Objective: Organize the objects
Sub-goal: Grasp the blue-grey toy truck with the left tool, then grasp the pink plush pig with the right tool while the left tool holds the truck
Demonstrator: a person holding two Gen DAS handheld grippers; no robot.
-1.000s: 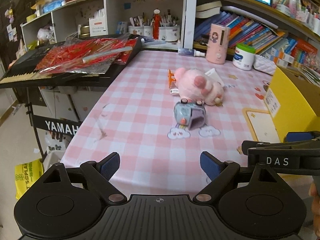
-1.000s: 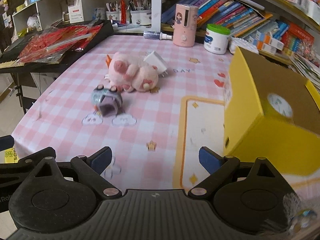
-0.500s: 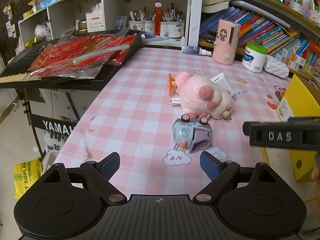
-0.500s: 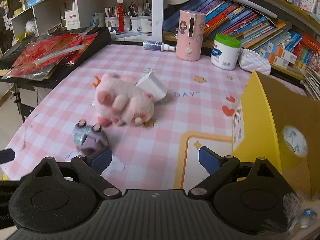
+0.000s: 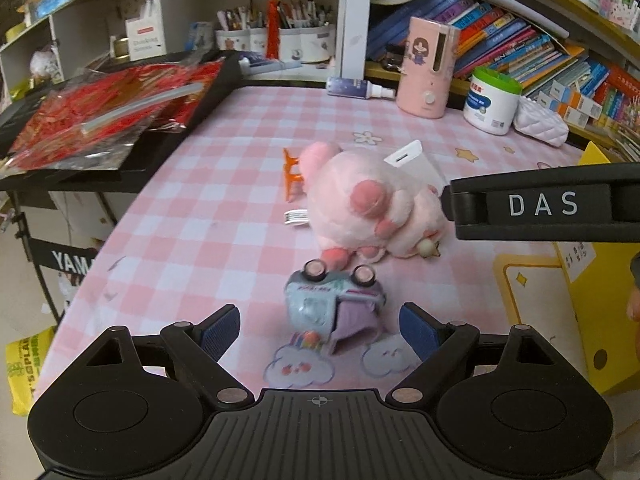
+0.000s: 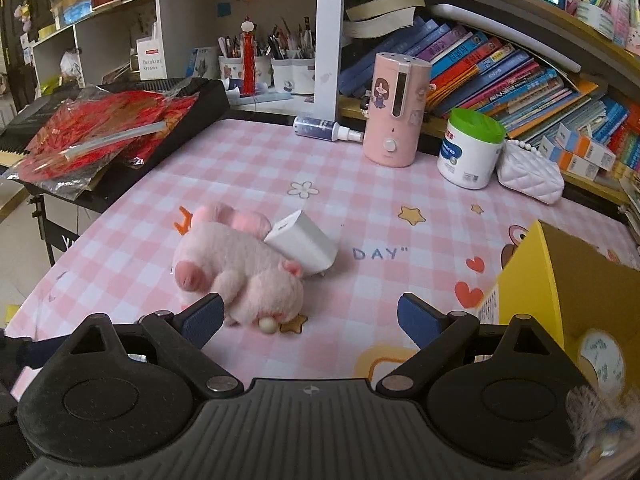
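1. Toy car (image 5: 334, 306) lies overturned on the pink checked tablecloth (image 5: 208, 216), wheels up and pointing toward twelve o'clock in the left wrist view; its long axis runs roughly nine to three, across the gripper's line.
2. The left gripper (image 5: 320, 330) hovers low over the cloth with its jaws wide apart, the car sitting just ahead, between the two blue pads and touching neither.
3. At about one o'clock from the car, close beside its wheels, a pink plush pig (image 6: 236, 270) lies on its side, its body stretching from ten toward four in the right wrist view, snout toward eight.
4. A white charger block (image 6: 304, 242) leans on the pig's far side, tilted, its long axis running ten to four.
5. An orange hair clip (image 5: 292, 174) peeks out at the pig's eleven o'clock.
6. The right gripper (image 6: 308, 318) hangs with jaws spread, empty, its left pad just before the pig.
7. A yellow box (image 6: 560, 280) stands open at three o'clock.
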